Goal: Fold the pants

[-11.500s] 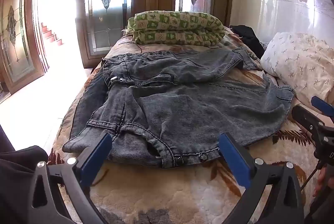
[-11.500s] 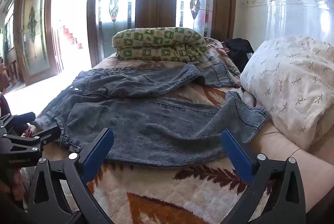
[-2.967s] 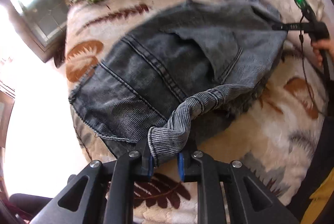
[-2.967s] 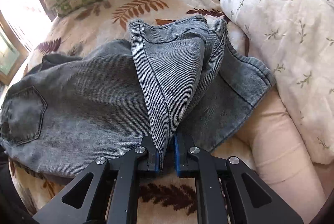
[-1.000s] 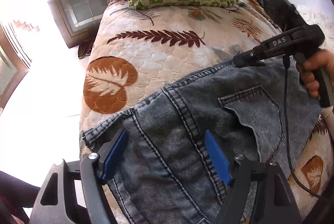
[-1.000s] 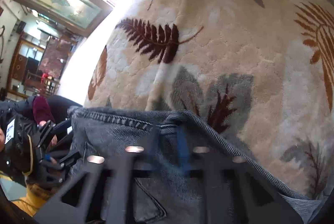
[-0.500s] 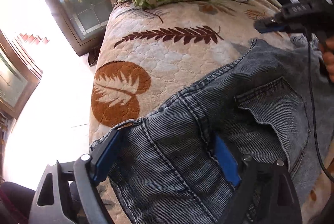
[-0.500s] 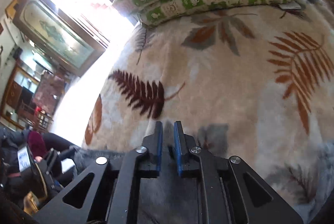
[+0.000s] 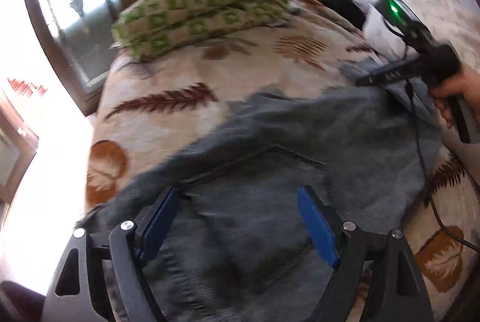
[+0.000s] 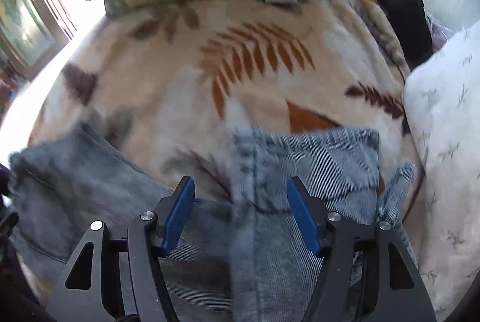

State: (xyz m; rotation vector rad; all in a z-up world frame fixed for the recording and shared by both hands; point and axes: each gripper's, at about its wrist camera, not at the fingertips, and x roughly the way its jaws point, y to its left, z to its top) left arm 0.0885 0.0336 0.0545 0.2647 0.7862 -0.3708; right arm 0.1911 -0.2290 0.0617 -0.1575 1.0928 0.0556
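Pants [image 9: 300, 142]: grey-blue denim, lying flat across the near part of the bed, spread from its left edge toward the pillow side; a back pocket faces up; a paler leg end [image 10: 306, 160] lies folded over on the right.
Left gripper [image 9: 240, 220]: jaws spread wide, nothing between the blue pads; poised over the pocket end of the pants near the bed's left edge.
Right gripper [image 10: 240, 211]: jaws released and apart, empty; over the pale leg end; in the left view its black body [image 9: 420, 64] shows with a hand [image 9: 459, 91] on the handle.
Bedspread [image 10: 186, 88]: cream, with brown fern leaves.
Folded quilt [image 9: 198, 13]: green-checked, at the far end of the bed.
Pillow [image 10: 444, 142]: white, sprigged, along the right edge.
Dark garment [image 10: 399, 4]: far right corner.
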